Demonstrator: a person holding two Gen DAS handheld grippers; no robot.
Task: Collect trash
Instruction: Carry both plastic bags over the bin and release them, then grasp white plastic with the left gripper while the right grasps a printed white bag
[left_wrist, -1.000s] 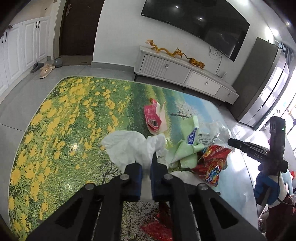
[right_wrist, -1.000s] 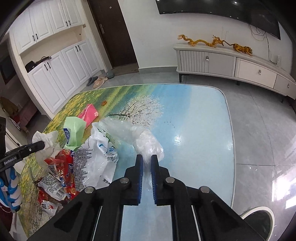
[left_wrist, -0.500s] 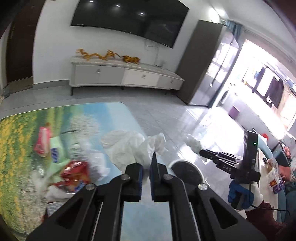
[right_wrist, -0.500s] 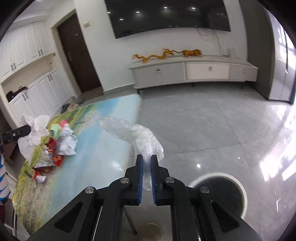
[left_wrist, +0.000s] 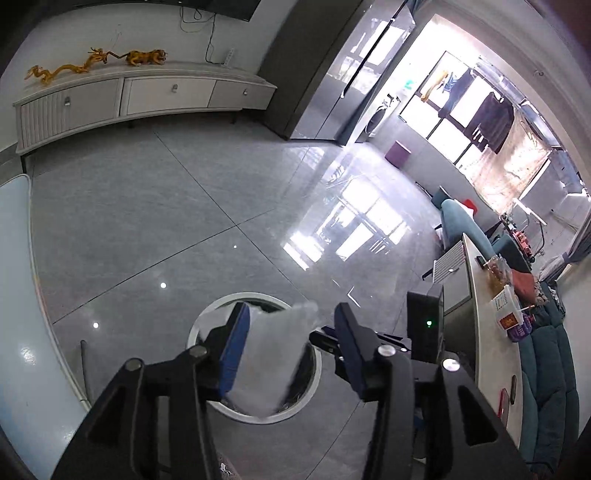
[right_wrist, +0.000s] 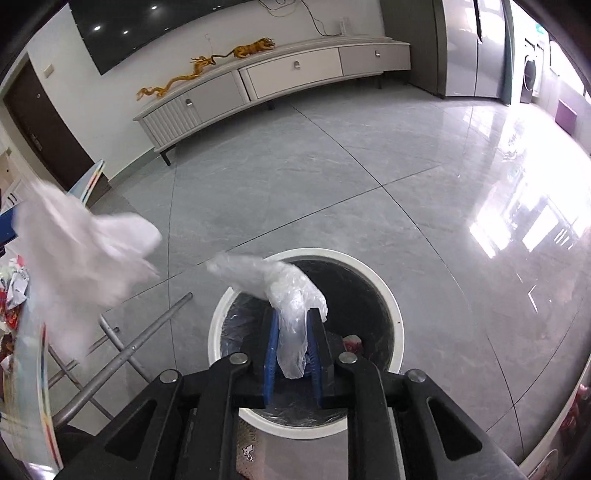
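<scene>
1. Trash in the left wrist view was a blurred white crumpled bag (left_wrist: 271, 360) between the blue pads of the left tool (left_wrist: 291, 354). That tool's jaws had just been opening and stood wide; the bag lay against the left pad (left_wrist: 232, 354) and clear of the right one, directly above the round white-rimmed bin (left_wrist: 306, 398) on the grey floor.
2. Beyond the bin in that view sat the right tool (left_wrist: 369, 341), its body with a small green light just right of the bin's rim. The pale tabletop (left_wrist: 18, 295) edge curved well left of the bin.
3. In the right wrist view, the right tool (right_wrist: 293, 354) hung over the same bin (right_wrist: 384, 295). Its jaws had just been opening to a narrow gap, and a clear plastic bag (right_wrist: 291, 302) stood between the blue pads, drooping above the bin's dark inside; whether the pads pressed on it I could not tell.
4. Left of the bin, the white crumpled bag (right_wrist: 85, 258) showed blurred in the air, above the tabletop's metal legs (right_wrist: 140, 339).
</scene>
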